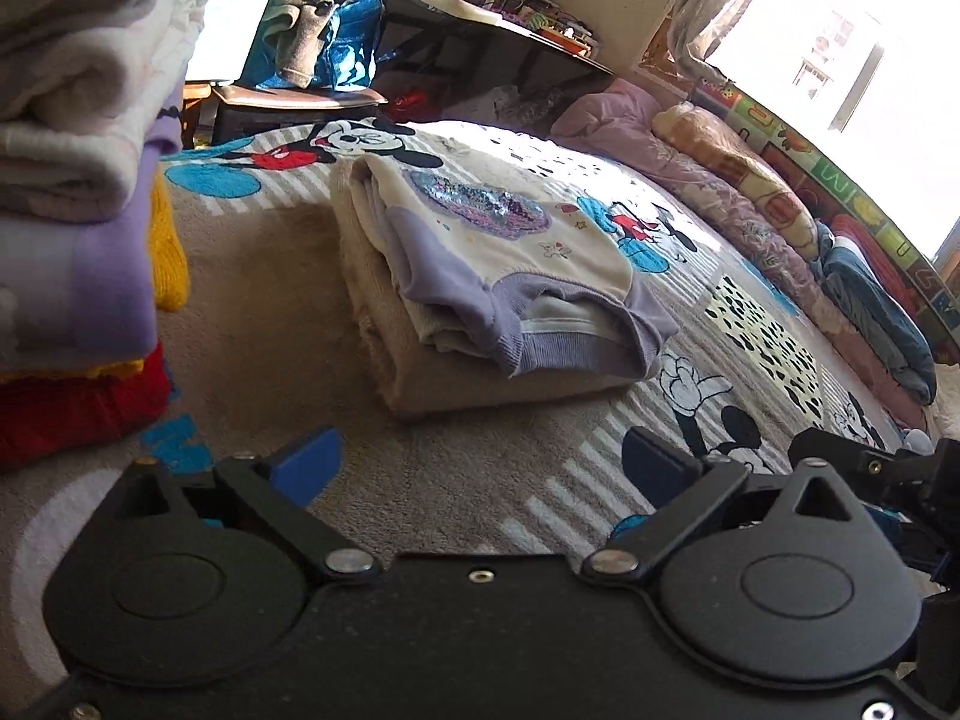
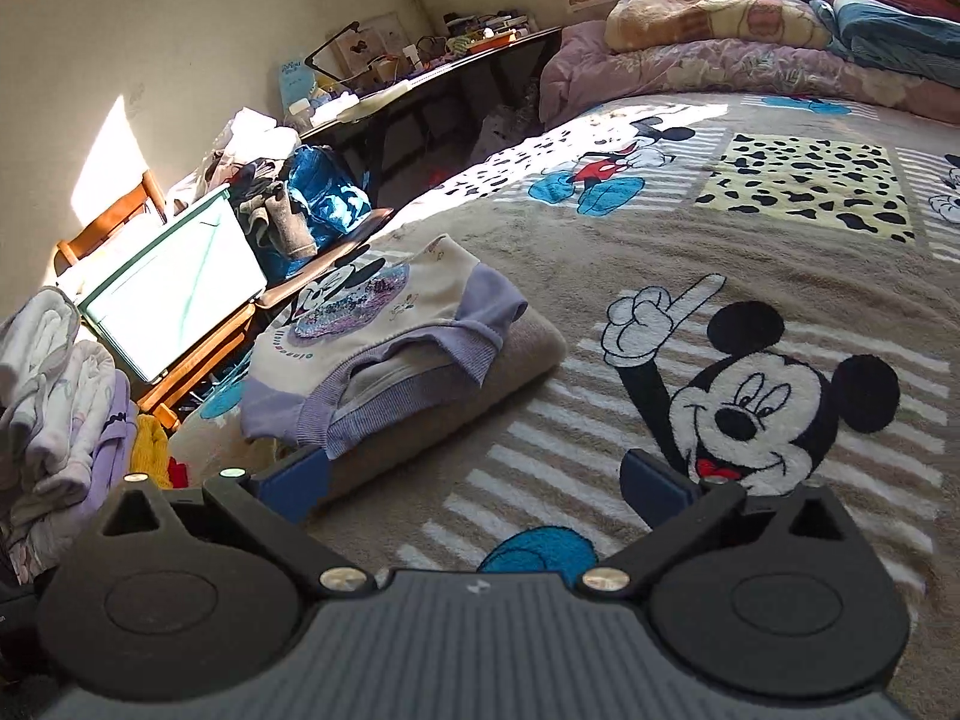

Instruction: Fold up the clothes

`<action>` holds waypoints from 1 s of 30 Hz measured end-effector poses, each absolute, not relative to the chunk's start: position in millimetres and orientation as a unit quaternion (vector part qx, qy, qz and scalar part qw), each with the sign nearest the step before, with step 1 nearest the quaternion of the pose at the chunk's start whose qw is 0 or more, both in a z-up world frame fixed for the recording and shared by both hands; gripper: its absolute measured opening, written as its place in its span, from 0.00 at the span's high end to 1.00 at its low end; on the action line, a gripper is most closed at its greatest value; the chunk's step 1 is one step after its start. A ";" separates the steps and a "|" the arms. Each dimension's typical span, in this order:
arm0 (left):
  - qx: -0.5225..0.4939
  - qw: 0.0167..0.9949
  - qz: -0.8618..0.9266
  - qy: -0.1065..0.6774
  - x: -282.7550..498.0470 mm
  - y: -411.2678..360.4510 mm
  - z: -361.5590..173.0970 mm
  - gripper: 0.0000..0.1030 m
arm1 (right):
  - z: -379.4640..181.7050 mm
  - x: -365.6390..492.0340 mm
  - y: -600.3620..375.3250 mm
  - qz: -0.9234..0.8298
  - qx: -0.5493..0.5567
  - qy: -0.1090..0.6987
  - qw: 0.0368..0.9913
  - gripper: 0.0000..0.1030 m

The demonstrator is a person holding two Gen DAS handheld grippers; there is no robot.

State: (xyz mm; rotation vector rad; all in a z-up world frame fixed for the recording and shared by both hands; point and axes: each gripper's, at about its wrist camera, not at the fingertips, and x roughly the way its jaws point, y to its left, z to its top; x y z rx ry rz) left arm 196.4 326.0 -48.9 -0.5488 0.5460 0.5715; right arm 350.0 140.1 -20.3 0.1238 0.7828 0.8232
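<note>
A folded cream and lilac sweatshirt with a sequin patch (image 1: 510,246) lies on top of a folded beige garment (image 1: 384,324) on the Mickey Mouse blanket (image 1: 270,360). The same pile shows in the right wrist view (image 2: 390,336). My left gripper (image 1: 480,468) is open and empty, just in front of the pile. My right gripper (image 2: 474,486) is open and empty, with its left finger close to the pile's near corner. A tall stack of folded clothes (image 1: 72,192) stands at the left, and it also shows in the right wrist view (image 2: 60,396).
Rolled quilts and pillows (image 1: 780,252) line the right side under the window. A blue bag (image 1: 354,42) and a white box (image 2: 174,294) sit on wooden chairs beyond the blanket. A dark cluttered table (image 2: 432,84) stands at the back. My right gripper's body (image 1: 888,474) shows at the right.
</note>
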 end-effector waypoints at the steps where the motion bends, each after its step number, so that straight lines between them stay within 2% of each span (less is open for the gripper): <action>1: -0.250 0.888 0.280 0.267 192.2 322.8 -41.0 0.00 | -15.4 342.3 138.5 0.390 0.059 0.370 0.841 0.00; 4: -0.220 0.889 0.290 0.277 181.6 317.9 -23.0 0.00 | -0.5 322.4 134.0 0.381 0.046 0.373 0.845 0.00; 9: -0.153 0.910 0.293 0.249 159.9 303.2 7.8 0.00 | 22.2 298.7 126.4 0.350 0.004 0.359 0.865 0.00; 16: -0.168 0.918 0.275 0.231 144.5 311.1 20.2 0.00 | 45.7 273.1 120.7 0.308 -0.056 0.338 0.888 0.00; 30: -0.120 0.922 0.284 0.234 122.7 303.6 31.3 0.00 | 56.0 239.6 142.4 0.303 -0.085 0.337 0.887 0.00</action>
